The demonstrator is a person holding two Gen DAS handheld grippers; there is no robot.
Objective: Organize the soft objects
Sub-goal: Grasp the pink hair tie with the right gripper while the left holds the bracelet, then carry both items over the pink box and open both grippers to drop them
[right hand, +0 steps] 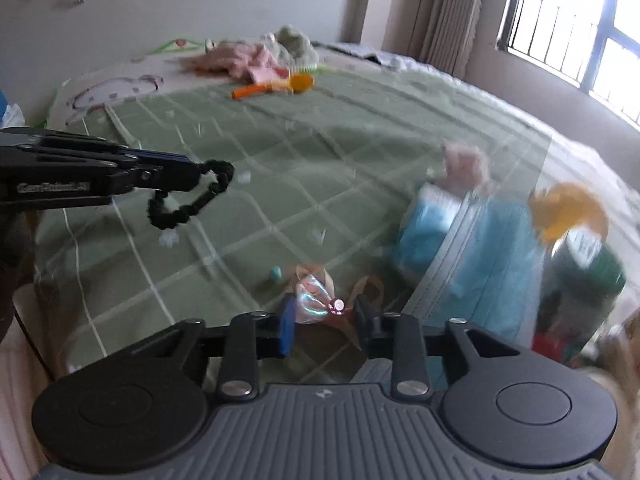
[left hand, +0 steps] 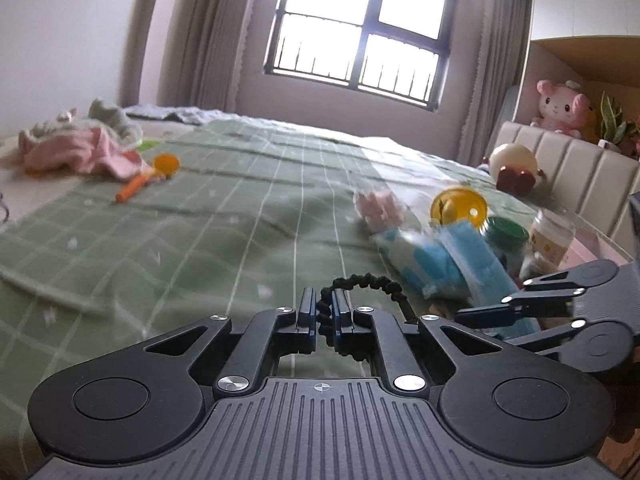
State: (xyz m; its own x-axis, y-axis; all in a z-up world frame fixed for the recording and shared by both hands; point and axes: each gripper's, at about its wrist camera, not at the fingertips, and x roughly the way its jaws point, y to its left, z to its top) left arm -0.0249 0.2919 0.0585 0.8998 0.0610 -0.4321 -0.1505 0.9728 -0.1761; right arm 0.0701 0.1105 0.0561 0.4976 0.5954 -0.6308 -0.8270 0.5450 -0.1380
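The left gripper (left hand: 325,322) is pinching a black beaded hair tie (left hand: 370,286) between nearly closed jaws; in the right wrist view the loop (right hand: 192,200) is dangling free from the fingertips (right hand: 182,172), hanging above the green checked bedspread (right hand: 280,152) and touching nothing else.

The right gripper (right hand: 326,320) is sitting low over the bedspread with an iridescent pink bow hair clip (right hand: 320,298) between its jaws. The blue pad on one side is lying against the bow's edge and the black finger on the other is just beside the clip's ribbon tails, but the picture is blurred there, so the pads may or may not be pressing on it. The jaws are standing narrow.

To the right of the bow a clear plastic box (right hand: 500,248) is holding a blue packet (right hand: 424,224), a green-lidded jar (left hand: 506,236) and a yellow ball (left hand: 458,206), with something pink (right hand: 466,164) blurring behind it. A small teal bead (right hand: 274,273) is lying on the bedspread just left of the bow.

At the far corner of the bed a heap of pink cloth (left hand: 76,150) and an orange toy spoon (left hand: 150,178) are lying together, well apart from both grippers. A pink plush toy (left hand: 560,106) is sitting on the shelf by the headboard
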